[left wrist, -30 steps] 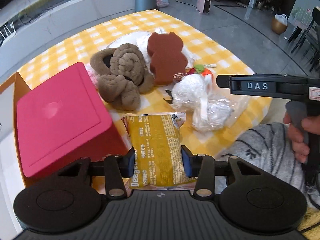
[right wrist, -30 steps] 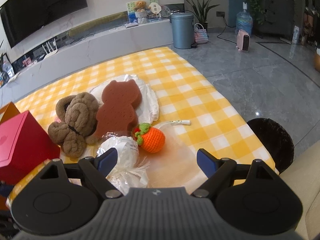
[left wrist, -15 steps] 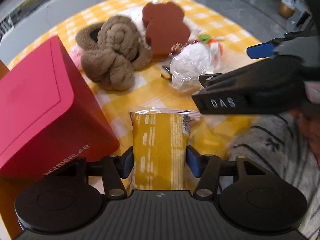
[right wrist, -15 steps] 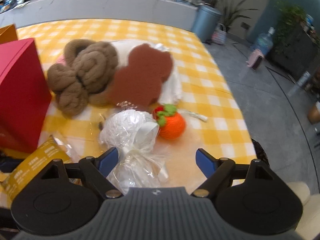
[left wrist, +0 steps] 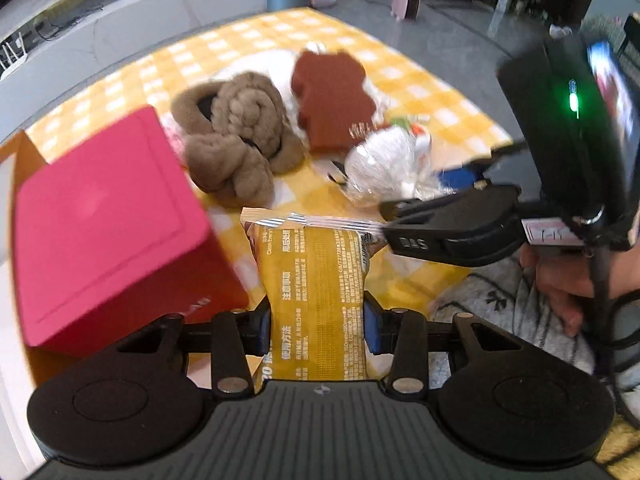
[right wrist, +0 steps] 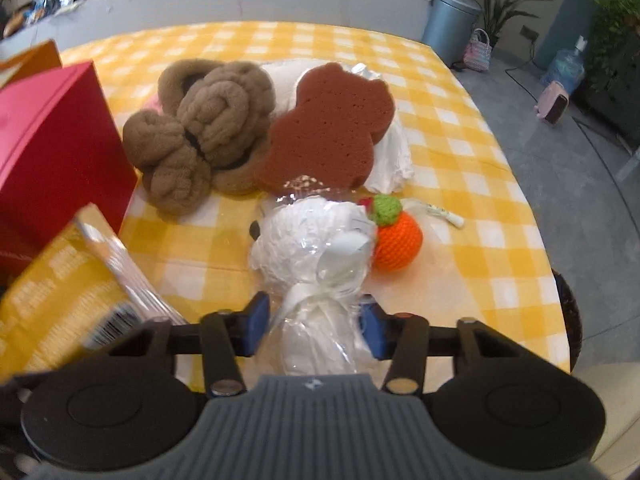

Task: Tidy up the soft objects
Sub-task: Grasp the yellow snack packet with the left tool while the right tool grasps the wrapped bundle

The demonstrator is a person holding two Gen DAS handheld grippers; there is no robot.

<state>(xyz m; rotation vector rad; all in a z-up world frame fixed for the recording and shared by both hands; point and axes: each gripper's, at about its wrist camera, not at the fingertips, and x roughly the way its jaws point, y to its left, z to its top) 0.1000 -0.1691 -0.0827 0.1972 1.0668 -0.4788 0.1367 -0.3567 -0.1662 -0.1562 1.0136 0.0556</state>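
Left wrist view shows one yellow packet (left wrist: 316,284) clamped between the blue pads of the left hand-held gripper (left wrist: 318,326), whose jaws have just been closing; the packet carries small printed lines too fine to read apart from "Clean" near its sealed top edge. One red box (left wrist: 108,220) sits just left of the packet on the bench (left wrist: 248,40) with its yellow check cloth. Beyond the packet lie one brown knotted plush (left wrist: 240,140), one brown bear-shaped sponge (left wrist: 330,108) and one white soft toy in clear wrap (left wrist: 386,164). To the packet's right, the right hand-held gripper (right wrist: 314,330) bears the letters "DAS" on its side; its jaws have just been closing too and press on the tail of the wrapped toy. One orange crocheted fruit (right wrist: 396,244) with a green top touches that toy's far side
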